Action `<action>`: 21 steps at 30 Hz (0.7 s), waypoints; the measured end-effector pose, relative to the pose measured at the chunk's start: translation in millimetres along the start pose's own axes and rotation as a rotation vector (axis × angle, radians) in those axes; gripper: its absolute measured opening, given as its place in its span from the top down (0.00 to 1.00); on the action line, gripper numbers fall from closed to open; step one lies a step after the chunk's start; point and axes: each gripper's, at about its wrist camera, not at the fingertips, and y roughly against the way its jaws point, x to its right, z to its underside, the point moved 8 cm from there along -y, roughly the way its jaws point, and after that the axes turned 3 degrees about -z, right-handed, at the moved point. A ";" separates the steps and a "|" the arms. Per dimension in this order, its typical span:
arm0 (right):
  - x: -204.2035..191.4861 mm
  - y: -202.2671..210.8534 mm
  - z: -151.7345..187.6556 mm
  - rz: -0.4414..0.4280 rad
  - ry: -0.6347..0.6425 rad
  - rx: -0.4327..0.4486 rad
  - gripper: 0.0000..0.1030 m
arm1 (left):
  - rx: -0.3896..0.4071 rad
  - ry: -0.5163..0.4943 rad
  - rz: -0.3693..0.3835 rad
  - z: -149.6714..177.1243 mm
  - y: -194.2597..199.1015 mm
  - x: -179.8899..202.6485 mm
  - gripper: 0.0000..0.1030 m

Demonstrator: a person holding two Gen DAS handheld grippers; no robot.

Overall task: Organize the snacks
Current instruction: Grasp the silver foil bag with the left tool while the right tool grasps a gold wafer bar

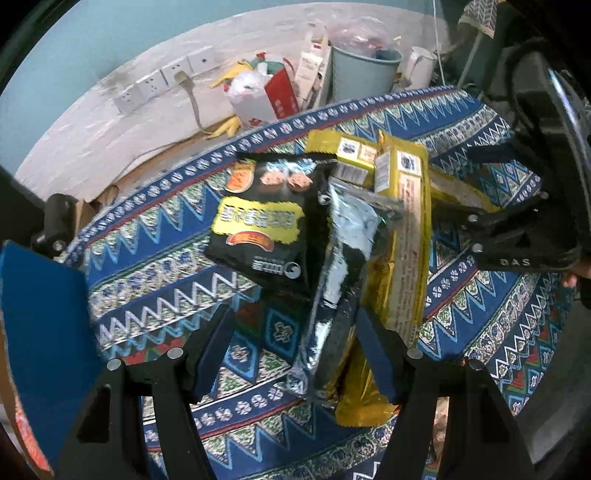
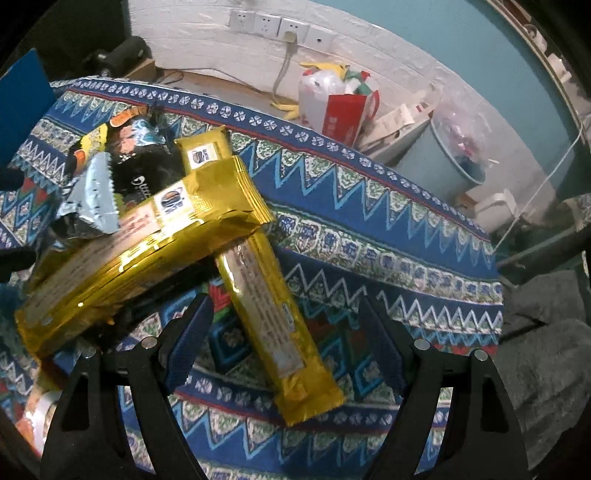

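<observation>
Snack packs lie in a heap on a blue patterned tablecloth [image 1: 155, 295]. In the left wrist view a black snack bag [image 1: 262, 225] lies flat, a silver-backed bag [image 1: 340, 280] leans beside it, and gold packs [image 1: 402, 236] lie to the right. My left gripper [image 1: 295, 354] is open, its jaws either side of the silver bag's near end. In the right wrist view a long gold bar pack [image 2: 273, 317] lies between the jaws of my open right gripper [image 2: 284, 347]. A stack of gold packs [image 2: 147, 243] rests on its far end. The right gripper also shows in the left wrist view [image 1: 517, 225].
Beyond the table's far edge are a white brick wall with sockets [image 2: 280, 26], a white and red bag [image 2: 340, 103], a pale blue bin [image 1: 362, 74] and a white kettle [image 1: 417, 62]. A blue box [image 1: 40, 332] stands at the left.
</observation>
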 end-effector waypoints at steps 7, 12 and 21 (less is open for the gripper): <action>-6.1 -26.5 7.6 -0.033 -0.015 -0.076 0.24 | -0.033 -0.006 0.011 4.5 -20.1 3.6 0.30; -4.0 -20.0 21.3 -0.094 -0.091 -0.128 0.55 | -0.046 0.005 0.039 0.2 -30.0 5.9 0.30; 9.5 4.4 78.1 -0.170 -0.319 -0.200 0.63 | -0.034 -0.012 0.070 -7.5 -27.4 19.2 0.70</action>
